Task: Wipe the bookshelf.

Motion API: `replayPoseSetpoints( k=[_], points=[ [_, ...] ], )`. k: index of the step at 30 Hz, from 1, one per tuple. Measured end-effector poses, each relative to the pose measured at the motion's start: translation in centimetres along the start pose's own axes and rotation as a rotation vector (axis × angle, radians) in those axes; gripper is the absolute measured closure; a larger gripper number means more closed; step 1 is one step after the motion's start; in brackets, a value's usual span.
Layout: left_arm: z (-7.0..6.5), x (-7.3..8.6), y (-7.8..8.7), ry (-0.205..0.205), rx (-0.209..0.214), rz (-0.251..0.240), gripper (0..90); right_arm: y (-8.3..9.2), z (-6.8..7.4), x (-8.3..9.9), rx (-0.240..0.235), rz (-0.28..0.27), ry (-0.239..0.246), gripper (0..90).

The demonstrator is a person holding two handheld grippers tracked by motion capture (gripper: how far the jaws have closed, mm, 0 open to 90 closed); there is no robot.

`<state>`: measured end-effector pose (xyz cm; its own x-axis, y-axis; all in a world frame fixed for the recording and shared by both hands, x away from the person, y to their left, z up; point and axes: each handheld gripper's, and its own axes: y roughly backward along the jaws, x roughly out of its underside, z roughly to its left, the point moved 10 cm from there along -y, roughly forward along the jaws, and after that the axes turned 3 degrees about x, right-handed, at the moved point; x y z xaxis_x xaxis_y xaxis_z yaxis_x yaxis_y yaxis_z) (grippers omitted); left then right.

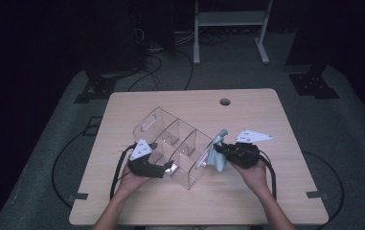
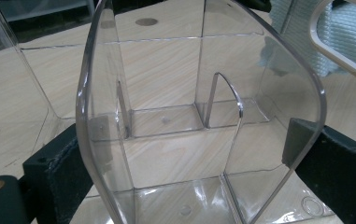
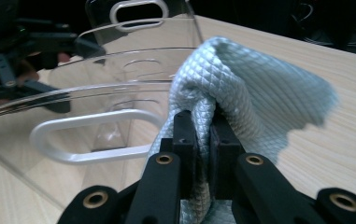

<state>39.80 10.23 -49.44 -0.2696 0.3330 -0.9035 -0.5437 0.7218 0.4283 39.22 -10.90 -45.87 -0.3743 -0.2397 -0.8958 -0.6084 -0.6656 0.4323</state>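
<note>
Wooden table (image 1: 266, 201), light grain, with a round hole (image 1: 224, 101) near the far edge. Clear plastic divided organizer (image 1: 173, 143) is seen tipped on its side at mid-table. Its near wall is straddled by the left gripper (image 1: 168, 166), a jaw on either side; whether the pads press cannot be told. A pale blue-green cloth (image 3: 255, 88) is pinched in the nearly closed right gripper (image 3: 202, 135), against the organizer's handle end.
</note>
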Motion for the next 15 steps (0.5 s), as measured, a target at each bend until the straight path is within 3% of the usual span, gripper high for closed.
replayPoseSetpoints(
  k=[4, 7, 12, 15],
  points=[
    [0.0, 0.0, 0.0, 0.001, -0.004, 0.003, 3.8, 0.3, 2.0, -0.3, -0.059, 0.015, 0.039, 83.1],
    [0.0, 0.1, 0.1, 0.006, -0.002, 0.004, 4.0, 0.5, 3.0, -0.6, -0.07, 0.016, 0.078, 83.2],
    [0.0, 0.0, -0.1, 0.005, -0.005, 0.002, 4.1, 0.5, 2.3, -0.5, -0.078, 0.011, 0.043, 83.2],
    [0.0, 0.0, 0.0, 0.004, -0.006, 0.004, 3.8, 0.7, 3.3, -0.6, -0.111, 0.008, 0.038, 83.2]
  ],
)
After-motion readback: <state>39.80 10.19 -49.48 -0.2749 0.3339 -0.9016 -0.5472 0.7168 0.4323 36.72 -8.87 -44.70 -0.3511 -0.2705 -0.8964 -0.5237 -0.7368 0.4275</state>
